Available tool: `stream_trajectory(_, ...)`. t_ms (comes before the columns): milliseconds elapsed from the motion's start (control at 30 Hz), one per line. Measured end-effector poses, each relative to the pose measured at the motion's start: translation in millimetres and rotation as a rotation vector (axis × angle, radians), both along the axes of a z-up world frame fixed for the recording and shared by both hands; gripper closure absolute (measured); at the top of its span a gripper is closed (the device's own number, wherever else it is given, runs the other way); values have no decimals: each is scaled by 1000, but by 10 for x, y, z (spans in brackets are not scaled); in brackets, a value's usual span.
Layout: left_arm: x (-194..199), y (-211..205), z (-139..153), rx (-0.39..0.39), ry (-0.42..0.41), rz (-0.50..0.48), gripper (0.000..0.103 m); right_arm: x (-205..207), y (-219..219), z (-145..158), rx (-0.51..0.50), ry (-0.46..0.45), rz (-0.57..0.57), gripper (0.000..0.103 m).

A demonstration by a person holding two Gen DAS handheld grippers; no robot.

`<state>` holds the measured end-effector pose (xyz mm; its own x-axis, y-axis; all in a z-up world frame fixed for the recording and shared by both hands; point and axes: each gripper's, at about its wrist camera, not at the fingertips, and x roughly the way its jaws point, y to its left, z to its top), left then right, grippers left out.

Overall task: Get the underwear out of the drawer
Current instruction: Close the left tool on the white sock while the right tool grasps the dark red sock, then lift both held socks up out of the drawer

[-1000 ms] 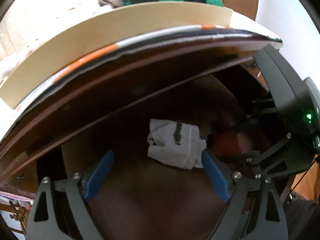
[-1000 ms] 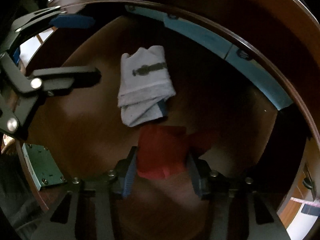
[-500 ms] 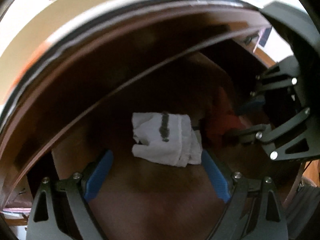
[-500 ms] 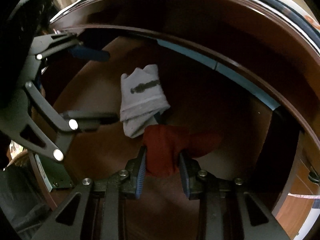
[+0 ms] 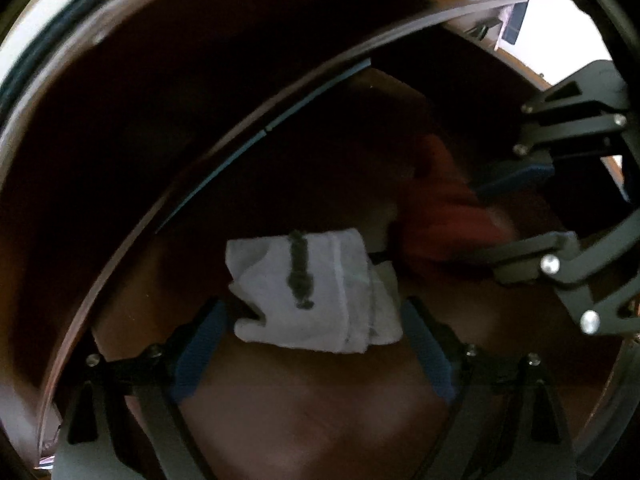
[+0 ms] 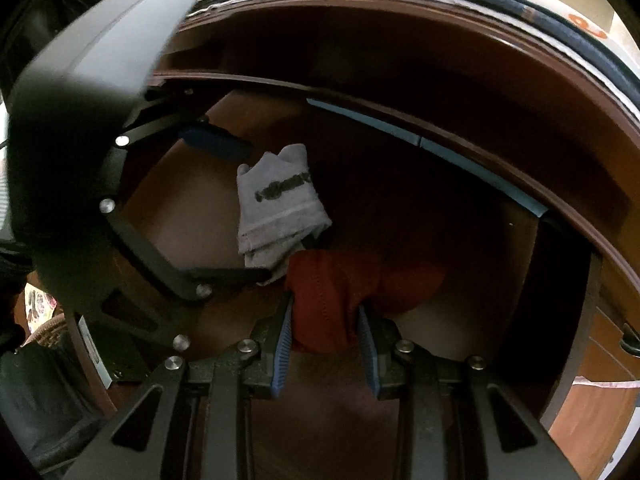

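I am deep in the dark drawer (image 6: 520, 184). My right claw (image 6: 326, 328) squeezes the red underwear (image 6: 332, 296). My left claw (image 5: 316, 344) is wide and closing around the white underwear (image 5: 308, 292), not pinching yet. The two pieces touch, so lifting red could drag white away.

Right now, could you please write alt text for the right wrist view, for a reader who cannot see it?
The right gripper has its jaws shut on a folded red cloth garment inside a dark brown wooden drawer. Just beyond lies a folded white cloth garment, with the left gripper straddling it, jaws closing.
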<state>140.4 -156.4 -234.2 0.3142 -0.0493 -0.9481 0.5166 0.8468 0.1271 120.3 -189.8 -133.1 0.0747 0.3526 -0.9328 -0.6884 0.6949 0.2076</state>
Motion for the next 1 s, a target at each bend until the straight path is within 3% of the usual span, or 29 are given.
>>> stream_trajectory(167, 72, -79, -46, 10, 20, -16, 27, 21, -43, -7, 10, 7, -1, 70)
stream_trajectory(233, 112, -108, -62, 5, 35, -19, 43, 26, -43, -5, 9, 9, 1, 70)
stream_trajectory(300, 124, -137, -62, -5, 44, -32, 64, 33, -47, 5, 10, 12, 1, 70)
stream_trajectory(400, 138, -156, -43, -24, 54, -41, 83, 47, -58, 19, 13, 14, -2, 70)
stream_trajectory(833, 10, -46, 296, -135, -25, 47, 87, 29, -91, 29, 32, 0, 2, 70)
stream_trajectory(1000, -218, 236, 383, -167, -85, 94, 87, -14, -117, 117, 67, -30, 22, 70)
